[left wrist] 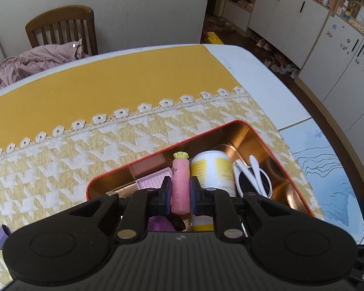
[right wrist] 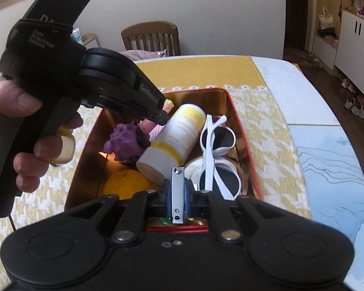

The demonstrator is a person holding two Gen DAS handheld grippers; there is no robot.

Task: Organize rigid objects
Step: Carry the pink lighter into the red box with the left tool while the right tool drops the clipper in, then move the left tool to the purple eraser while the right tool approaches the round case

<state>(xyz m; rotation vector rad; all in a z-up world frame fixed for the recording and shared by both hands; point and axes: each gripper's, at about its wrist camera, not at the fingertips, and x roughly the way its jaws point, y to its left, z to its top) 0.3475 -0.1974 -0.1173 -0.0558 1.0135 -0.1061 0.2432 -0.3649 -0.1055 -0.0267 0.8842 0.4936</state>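
A red-rimmed metal tin [left wrist: 259, 134] [right wrist: 233, 101] sits on the yellow patterned cloth. In it lie a white-and-yellow bottle [left wrist: 212, 169] [right wrist: 177, 133], white sunglasses [left wrist: 252, 179] [right wrist: 218, 143], a purple grape toy [right wrist: 123, 140], an orange [right wrist: 126, 184] and a lilac tray [left wrist: 150, 180]. My left gripper [left wrist: 180, 191] is shut on a pink tube [left wrist: 180, 184] with a yellow cap, held over the tin; it also shows in the right wrist view [right wrist: 157, 114]. My right gripper [right wrist: 177, 194] is shut on a silver nail clipper [right wrist: 177, 194] over the tin's near end.
A wooden chair [left wrist: 60, 28] with pink fabric [left wrist: 36, 63] stands behind the table. A small lilac object [left wrist: 2, 235] lies on the cloth at left. A blue mat [right wrist: 335, 169] covers the table's right part. White cabinets [left wrist: 291, 12] line the far wall.
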